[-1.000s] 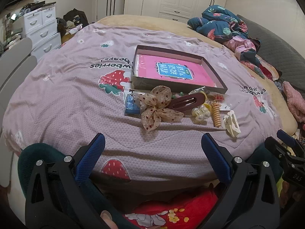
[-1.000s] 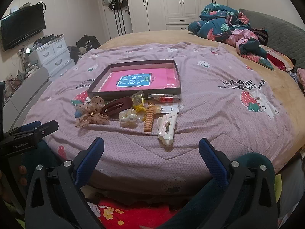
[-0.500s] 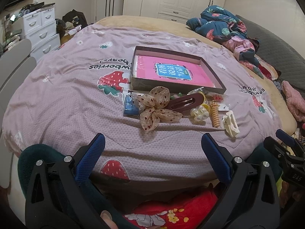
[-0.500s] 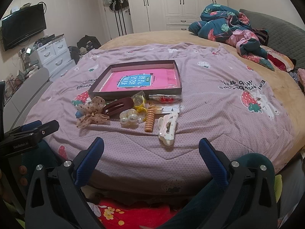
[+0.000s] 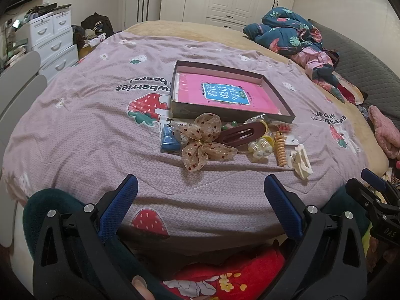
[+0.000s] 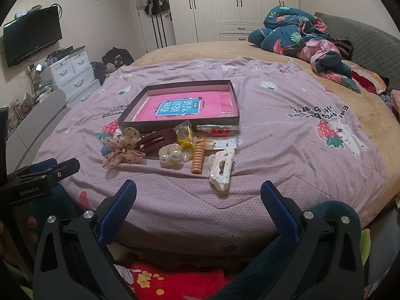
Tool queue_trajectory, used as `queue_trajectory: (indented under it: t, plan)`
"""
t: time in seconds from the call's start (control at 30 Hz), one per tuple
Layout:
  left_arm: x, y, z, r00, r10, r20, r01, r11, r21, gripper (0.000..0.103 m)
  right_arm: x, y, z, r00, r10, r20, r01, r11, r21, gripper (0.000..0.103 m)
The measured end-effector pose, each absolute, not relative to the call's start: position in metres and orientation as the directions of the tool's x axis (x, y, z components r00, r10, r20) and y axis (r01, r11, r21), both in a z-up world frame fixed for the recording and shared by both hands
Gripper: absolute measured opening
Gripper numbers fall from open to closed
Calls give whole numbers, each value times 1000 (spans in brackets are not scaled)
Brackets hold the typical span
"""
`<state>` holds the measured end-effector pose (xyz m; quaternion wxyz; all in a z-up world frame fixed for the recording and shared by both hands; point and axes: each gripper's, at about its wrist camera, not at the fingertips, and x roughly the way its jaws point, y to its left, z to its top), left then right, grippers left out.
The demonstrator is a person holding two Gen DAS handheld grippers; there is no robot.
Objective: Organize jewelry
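Left wrist view: left claw [image 5: 200, 195] spread wide, empty, poised over near edge of bed [image 5: 75, 130]. Shallow box [image 5: 280, 100] upright mid-bed, only a pink booklet [image 5: 225, 95] lying flat inside. Hair pieces heaped just in front of box: dotted bow [image 5: 205, 142], blue packet [image 5: 170, 140] touching bow's left side, maroon clip [image 5: 240, 133], pearl piece [image 5: 260, 148], orange spiral tie [image 5: 280, 150], cream claw clip [image 5: 301, 161] nearest right edge. Right claw tip visible at far right, well apart from pile.

Right wrist view: right claw [image 6: 198, 195] likewise parted, holding nothing, cream claw clip [image 6: 222, 166] nearest ahead. Small clear packets [image 6: 217, 130] against box front wall.

Progress, judged: nothing sorted into box yet; whole pile outstanding. Task at its start.
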<state>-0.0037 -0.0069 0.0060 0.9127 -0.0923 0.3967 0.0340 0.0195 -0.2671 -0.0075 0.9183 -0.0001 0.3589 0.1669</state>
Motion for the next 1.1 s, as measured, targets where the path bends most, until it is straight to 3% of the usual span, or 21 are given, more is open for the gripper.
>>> queue_trajectory:
  t: [1.1]
  plan:
    - [21, -21, 2, 663, -83, -744, -69, 983, -171, 95, 44, -293, -8, 712, 273, -647, -248, 960, 132, 99]
